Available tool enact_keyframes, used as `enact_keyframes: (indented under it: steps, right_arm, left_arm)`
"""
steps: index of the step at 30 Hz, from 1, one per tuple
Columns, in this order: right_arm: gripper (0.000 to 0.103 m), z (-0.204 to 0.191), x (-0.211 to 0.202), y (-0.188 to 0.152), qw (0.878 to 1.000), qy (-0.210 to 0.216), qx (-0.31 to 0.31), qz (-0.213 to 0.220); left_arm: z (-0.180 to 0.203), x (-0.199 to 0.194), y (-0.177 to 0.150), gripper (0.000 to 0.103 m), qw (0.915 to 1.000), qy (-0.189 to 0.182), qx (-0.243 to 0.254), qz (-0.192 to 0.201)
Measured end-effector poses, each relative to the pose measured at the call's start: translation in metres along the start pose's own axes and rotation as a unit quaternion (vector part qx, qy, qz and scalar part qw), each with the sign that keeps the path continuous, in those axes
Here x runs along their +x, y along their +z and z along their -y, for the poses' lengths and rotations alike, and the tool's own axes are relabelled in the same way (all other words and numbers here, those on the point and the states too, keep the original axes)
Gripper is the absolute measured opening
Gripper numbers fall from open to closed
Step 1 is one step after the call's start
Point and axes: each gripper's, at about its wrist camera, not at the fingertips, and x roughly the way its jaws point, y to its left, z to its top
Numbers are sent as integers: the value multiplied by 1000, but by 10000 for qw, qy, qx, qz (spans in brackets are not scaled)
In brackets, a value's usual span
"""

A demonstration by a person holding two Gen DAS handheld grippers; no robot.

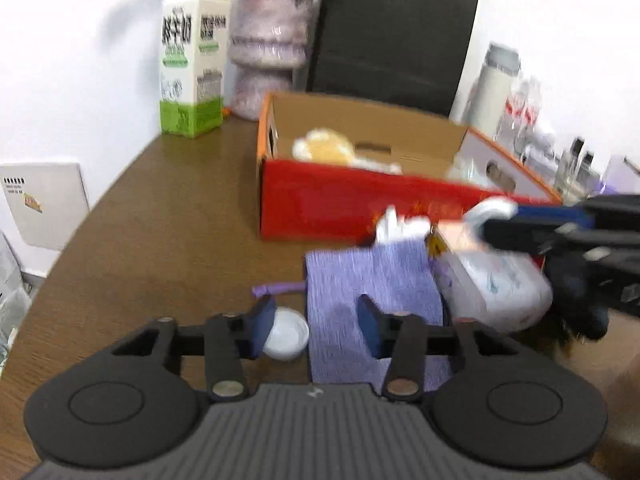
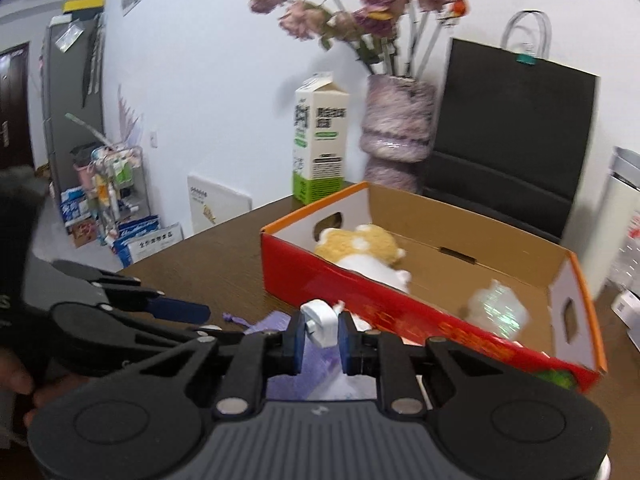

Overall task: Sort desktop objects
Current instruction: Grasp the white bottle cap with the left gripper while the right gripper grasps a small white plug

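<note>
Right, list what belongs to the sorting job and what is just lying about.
Job:
red box
plush toy inside it
white item in the right claw
purple cloth
white cap
left claw

Lying about:
milk carton
vase
black bag

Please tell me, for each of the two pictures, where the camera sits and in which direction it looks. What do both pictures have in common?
Left wrist: sits on the left gripper, looks down along its fingers over the purple pouch toward the red box; the right gripper enters from the right.
Right wrist: sits on the right gripper, shut on a white bag handle, facing the red box; the left gripper and a hand show at left.
Shared: box, plush toy, milk carton, vase.
</note>
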Motion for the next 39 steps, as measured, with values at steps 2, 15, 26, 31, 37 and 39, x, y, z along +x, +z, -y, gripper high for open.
enact_keyframes:
  steps: [2, 15, 26, 31, 37, 39]
  right_arm:
    - [16, 2, -11, -4, 9999, -42, 86, 50]
    - [16, 2, -39, -25, 9993, -16, 338, 139]
    - [16, 5, -39, -39, 9984, -23, 553, 88]
    - [16, 12, -45, -51, 9967, -218, 779, 31]
    - [16, 15, -66, -71, 9941, -514, 958, -40]
    - [16, 14, -77, -77, 9934, -596, 979, -29]
  left_arm:
    - [2, -2, -4, 32, 10000, 50, -7, -23]
    - [-2, -7, -14, 66, 9972, 732, -7, 167]
    - [-35, -16, -18, 61, 9948, 859, -426, 336]
    - [-21, -15, -19, 29, 9958, 873, -36, 280]
    - [-3, -41, -32, 29, 9948, 910, -14, 447]
    - [8, -59, -39, 29, 9943, 864, 21, 625]
